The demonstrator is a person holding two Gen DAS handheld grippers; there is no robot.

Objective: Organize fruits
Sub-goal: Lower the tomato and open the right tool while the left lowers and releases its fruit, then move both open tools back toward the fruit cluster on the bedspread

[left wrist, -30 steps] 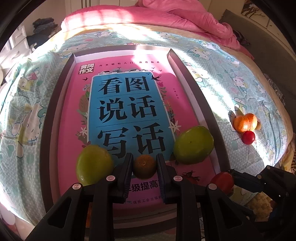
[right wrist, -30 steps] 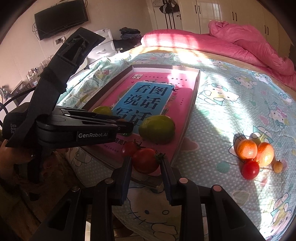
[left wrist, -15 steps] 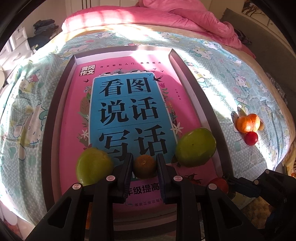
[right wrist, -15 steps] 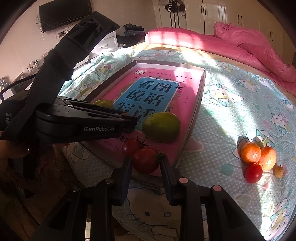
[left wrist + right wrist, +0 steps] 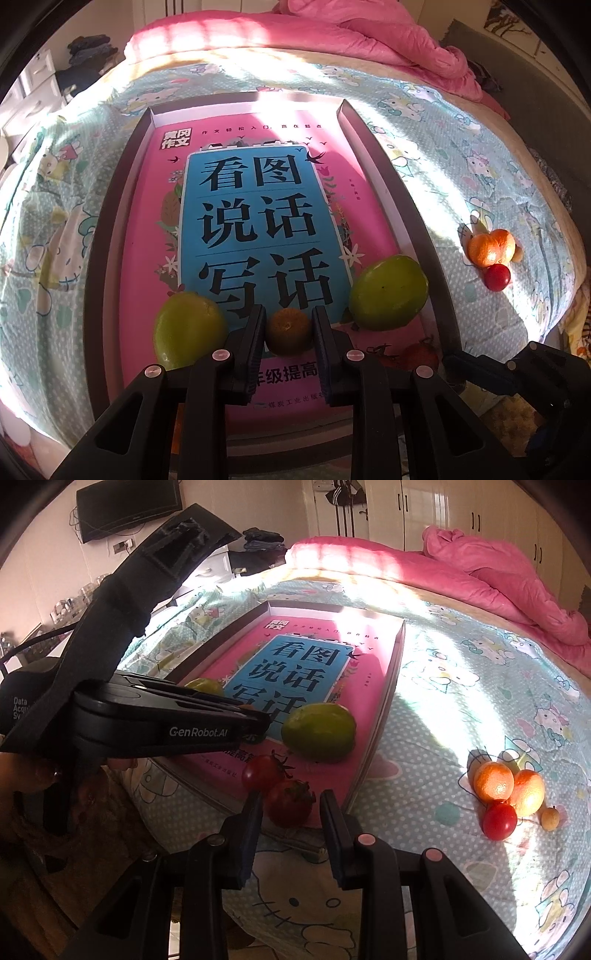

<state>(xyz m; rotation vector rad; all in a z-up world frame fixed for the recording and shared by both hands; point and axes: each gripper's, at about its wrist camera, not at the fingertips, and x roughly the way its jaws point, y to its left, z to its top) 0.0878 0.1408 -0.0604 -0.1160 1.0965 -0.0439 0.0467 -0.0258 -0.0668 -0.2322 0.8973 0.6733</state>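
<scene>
A: Left gripper (image 5: 289, 325) status?

B: Jaws clamped on a small brownish-orange fruit (image 5: 289, 331), held over the near end of the tray (image 5: 110, 229), between two green fruits (image 5: 189, 328).

A: Right gripper (image 5: 291, 808)?

B: Jaws closed on a dark red tomato (image 5: 289, 803), at the tray's near right corner. A second tomato (image 5: 261, 772) is seen just beside it, on the book cover (image 5: 255, 229) lining the tray.

A: Remaining fruit?

B: Two oranges (image 5: 494, 781), a red tomato (image 5: 499, 821) and a small tan fruit (image 5: 550, 818) are clustered on the bedsheet (image 5: 461, 701), well apart from the tray's right edge.
</scene>
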